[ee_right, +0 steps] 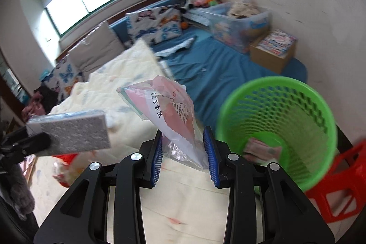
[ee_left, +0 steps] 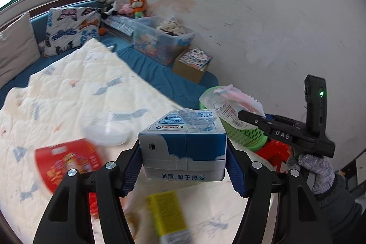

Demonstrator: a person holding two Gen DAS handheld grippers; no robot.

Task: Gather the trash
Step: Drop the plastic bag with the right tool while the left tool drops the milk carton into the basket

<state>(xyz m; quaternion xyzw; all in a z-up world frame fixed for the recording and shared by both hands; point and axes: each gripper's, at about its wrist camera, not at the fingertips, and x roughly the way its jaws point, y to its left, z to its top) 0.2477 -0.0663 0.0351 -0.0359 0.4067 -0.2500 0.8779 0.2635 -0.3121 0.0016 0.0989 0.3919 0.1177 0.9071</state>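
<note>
My left gripper [ee_left: 183,160] is shut on a blue and white milk carton [ee_left: 183,141], held upright above the cream quilt [ee_left: 80,88]. In the right wrist view the carton's grey underside [ee_right: 71,132] shows at the left. My right gripper [ee_right: 184,145] is shut on a crumpled pink and clear tissue wrapper [ee_right: 169,106], which sticks up from the pads. In the left wrist view the wrapper [ee_left: 228,102] hangs over the near rim of a green mesh basket [ee_left: 242,136]. The basket [ee_right: 297,106] stands to the right of my right gripper, with some pink trash at its bottom.
On the quilt lie a red packet [ee_left: 68,161], a yellow packet [ee_left: 169,214] and a white plastic piece [ee_left: 109,132]. A red stool [ee_right: 338,186] is under the basket. A clear storage box [ee_left: 160,38] and a cardboard box [ee_left: 192,63] stand along the wall.
</note>
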